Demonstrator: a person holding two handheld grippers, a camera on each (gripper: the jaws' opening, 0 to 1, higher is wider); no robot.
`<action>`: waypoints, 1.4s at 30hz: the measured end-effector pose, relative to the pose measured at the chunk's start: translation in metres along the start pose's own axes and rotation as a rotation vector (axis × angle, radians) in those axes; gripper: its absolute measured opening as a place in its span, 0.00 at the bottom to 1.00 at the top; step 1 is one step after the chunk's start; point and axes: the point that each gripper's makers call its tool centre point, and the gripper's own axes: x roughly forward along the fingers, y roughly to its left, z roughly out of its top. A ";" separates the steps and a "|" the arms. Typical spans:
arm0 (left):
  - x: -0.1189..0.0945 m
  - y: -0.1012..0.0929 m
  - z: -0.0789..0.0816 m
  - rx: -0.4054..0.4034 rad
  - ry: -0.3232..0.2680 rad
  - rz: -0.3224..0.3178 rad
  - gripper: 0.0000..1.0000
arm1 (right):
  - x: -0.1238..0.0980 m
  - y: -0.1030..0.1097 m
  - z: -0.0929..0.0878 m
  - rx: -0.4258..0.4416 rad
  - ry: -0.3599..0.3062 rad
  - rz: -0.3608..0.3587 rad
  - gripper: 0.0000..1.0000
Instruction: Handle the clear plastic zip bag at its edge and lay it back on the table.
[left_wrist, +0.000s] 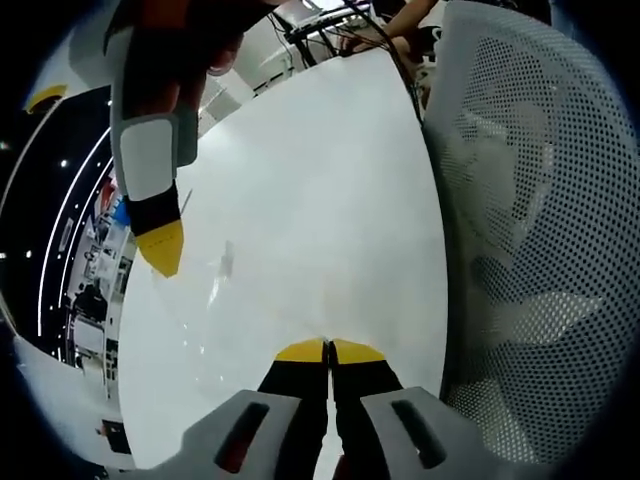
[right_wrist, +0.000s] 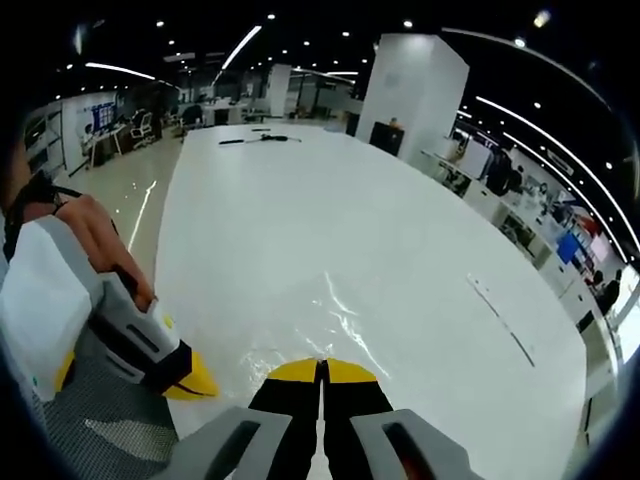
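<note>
Left hand-held gripper (left_wrist: 328, 352): my jaws are pressed together with no gap between the yellow tips, and I judge they pinch the near edge of the clear plastic zip bag (left_wrist: 215, 300); the film is too thin to see between the tips

Right hand-held gripper (right_wrist: 321, 371): jaws likewise closed tip to tip, right where the bag's wrinkled film (right_wrist: 330, 310) begins, so I take it to be holding that edge too

Bag: a faint, glossy, creased sheet spread over the white surface (right_wrist: 400, 220), running away from my tips toward the middle; whether it rests flat or hangs slightly lifted I cannot tell

Key relation: the bag lies straight ahead of both pairs of tips, its held edge stretched between my two hands, its long axis seemingly along that edge

Nearer hand: both sit at the edge; neither is clearly closer

Other gripper seen: the right one comes in at the upper left of the left gripper view (left_wrist: 160, 245); the left one, with my hand (right_wrist: 95, 235), sits low left in the right gripper view

Nearby: a mesh chair back (left_wrist: 540, 230) beside the surface's edge

Next move, as I judge it: lower the edge evenly, then part the jaws
</note>
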 end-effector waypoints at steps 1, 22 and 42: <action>0.000 0.000 0.000 -0.003 0.001 -0.002 0.00 | 0.000 0.000 0.000 0.001 0.001 -0.001 0.00; -0.001 0.002 -0.003 -0.015 0.010 -0.007 0.00 | -0.004 0.004 0.002 0.001 -0.007 0.006 0.00; 0.000 0.014 0.000 -0.024 0.010 0.011 0.00 | 0.003 0.023 -0.012 -0.094 0.034 0.062 0.00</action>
